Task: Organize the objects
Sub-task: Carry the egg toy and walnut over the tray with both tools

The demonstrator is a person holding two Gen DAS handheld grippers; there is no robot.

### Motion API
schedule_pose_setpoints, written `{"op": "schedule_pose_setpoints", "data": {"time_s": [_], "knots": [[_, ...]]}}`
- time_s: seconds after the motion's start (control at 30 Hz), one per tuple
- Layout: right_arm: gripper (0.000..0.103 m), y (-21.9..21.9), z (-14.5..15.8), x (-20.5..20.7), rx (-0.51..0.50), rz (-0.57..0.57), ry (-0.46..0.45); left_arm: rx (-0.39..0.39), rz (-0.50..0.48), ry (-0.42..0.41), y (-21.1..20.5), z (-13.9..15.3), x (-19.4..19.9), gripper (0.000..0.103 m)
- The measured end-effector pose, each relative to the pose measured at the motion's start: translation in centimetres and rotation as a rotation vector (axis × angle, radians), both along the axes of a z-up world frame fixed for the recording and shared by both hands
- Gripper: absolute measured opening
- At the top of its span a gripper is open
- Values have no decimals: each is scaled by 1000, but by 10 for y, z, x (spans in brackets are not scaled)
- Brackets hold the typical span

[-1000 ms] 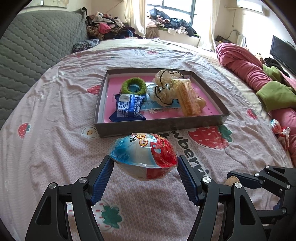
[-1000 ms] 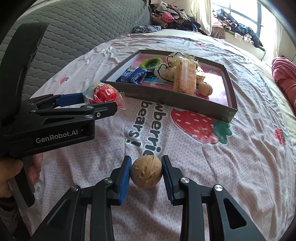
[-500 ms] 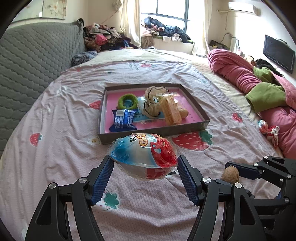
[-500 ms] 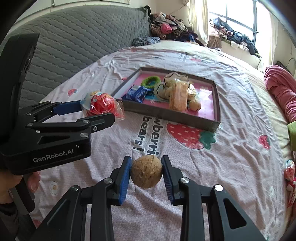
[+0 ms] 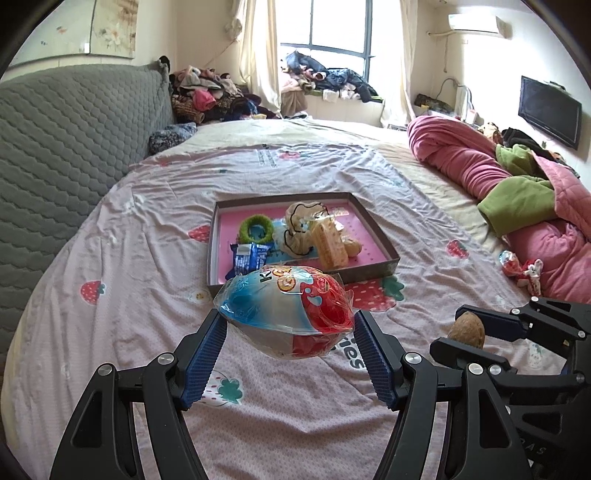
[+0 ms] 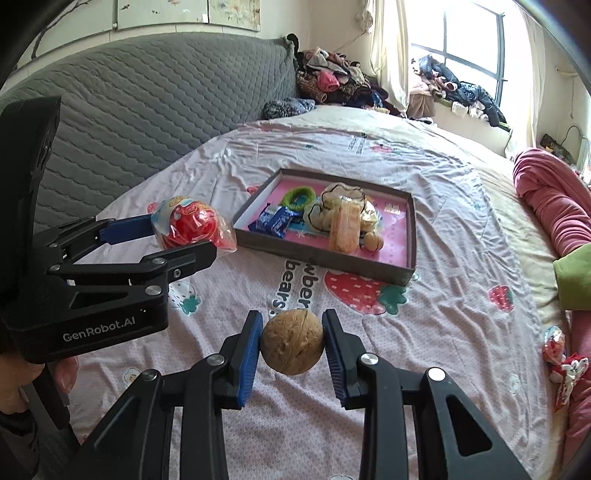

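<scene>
Both grippers had risen since a second earlier, so the bed and its box lay farther below and more of the room showed.

Nearest in the left wrist view, the left gripper (image 5: pixel 288 332) was clenched on a wrapped blue, white and red egg-shaped toy (image 5: pixel 284 314), held clear above the bedsheet (image 5: pixel 147 258). At about 3 o'clock from it, the right gripper (image 5: pixel 467 332) was clamped on a walnut (image 5: pixel 466 329).

In the right wrist view, the walnut (image 6: pixel 293 341) sat squarely between that gripper's blue pads (image 6: pixel 248 354), off the sheet. At 10 o'clock from it, the left gripper (image 6: pixel 184 236) carried the toy (image 6: pixel 190 223), with a person's hand (image 6: pixel 22 376) at the handle.

Farther on, at 12 o'clock from the toy, an open shallow cardboard box (image 5: pixel 373 225) with a pink floor rested on the strawberry-print sheet. Inside lay a blue snack packet (image 5: pixel 248 260), a green ring (image 5: pixel 255 229), a wrapped biscuit pack (image 5: pixel 328 243), a cream pouch with black trim (image 5: pixel 299 221) and a second walnut (image 5: pixel 352 248).

At 3 o'clock from the box, a small red and white wrapped item (image 5: pixel 519 267) lay against a rolled pink quilt (image 5: pixel 469 162).

Beyond stood a grey quilted headboard (image 5: pixel 66 147) and a window (image 5: pixel 332 29).
</scene>
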State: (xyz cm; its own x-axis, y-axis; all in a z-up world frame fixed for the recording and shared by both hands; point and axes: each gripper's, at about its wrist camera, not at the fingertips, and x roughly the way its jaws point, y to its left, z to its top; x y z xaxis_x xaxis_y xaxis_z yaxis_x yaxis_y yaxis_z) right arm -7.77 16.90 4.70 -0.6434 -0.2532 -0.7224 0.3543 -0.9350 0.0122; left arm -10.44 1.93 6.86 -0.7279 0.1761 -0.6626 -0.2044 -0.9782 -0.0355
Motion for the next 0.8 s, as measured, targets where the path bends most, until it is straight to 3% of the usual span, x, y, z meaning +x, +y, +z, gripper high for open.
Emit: {"op": "schedule_pose_setpoints", "data": {"time_s": [0.43, 0.8], "knots": [[34, 11, 39, 13, -1, -14, 72, -1, -11, 61, 10, 36, 17, 72], [34, 18, 54, 3, 1, -20, 99, -5, -15, 81, 17, 49, 8, 72]]}}
